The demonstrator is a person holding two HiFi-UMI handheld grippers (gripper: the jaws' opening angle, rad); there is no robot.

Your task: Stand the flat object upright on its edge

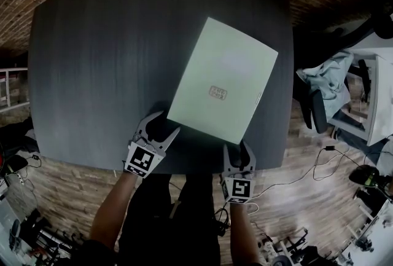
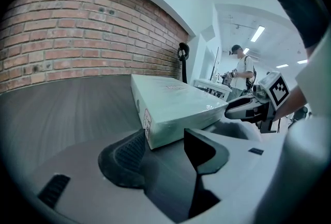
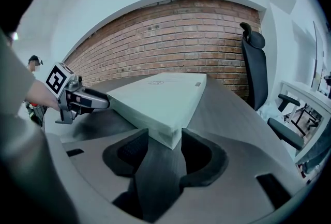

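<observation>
- The pale green flat box point(image 1: 224, 80) lies flat on the dark counter point(image 1: 92, 74), its near edge close to the counter's front edge, right of the middle.
- Your left claw point(image 2: 164, 137) stands wide apart at the box's near left corner. The corner pokes in between the jaws, just beside one pad and clear of the other.
- Your right claw point(image 3: 165, 135) is apart too, astride the near right corner, with the tips just beside the box's two sides and no squeeze showing.
- A black office chair point(image 3: 254, 70) stands beyond the counter.
</observation>
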